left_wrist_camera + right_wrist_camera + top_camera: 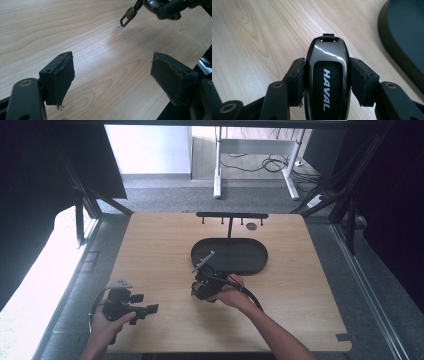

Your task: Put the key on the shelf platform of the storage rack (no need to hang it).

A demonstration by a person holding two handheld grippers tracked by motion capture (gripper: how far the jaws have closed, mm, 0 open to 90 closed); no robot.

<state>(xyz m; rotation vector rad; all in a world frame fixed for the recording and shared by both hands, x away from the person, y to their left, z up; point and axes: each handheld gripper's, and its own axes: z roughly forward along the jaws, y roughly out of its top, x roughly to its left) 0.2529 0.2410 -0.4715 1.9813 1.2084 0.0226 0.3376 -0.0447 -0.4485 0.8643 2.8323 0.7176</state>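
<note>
High view: right gripper (204, 282) sits mid-table just in front of the dark oval tray (250, 265), its load too small to make out; left gripper (145, 309) is held over the near-left corner of the wooden table (150, 250). Left gripper view: jaws spread wide with bare wood between the pads (63, 80); the right gripper is cut off at the top edge. Right gripper view: jaws clamped on the sides of a glossy dark key fob (327, 75) marked HAVAL, strap loop pointing away, tray edge at right.
</note>
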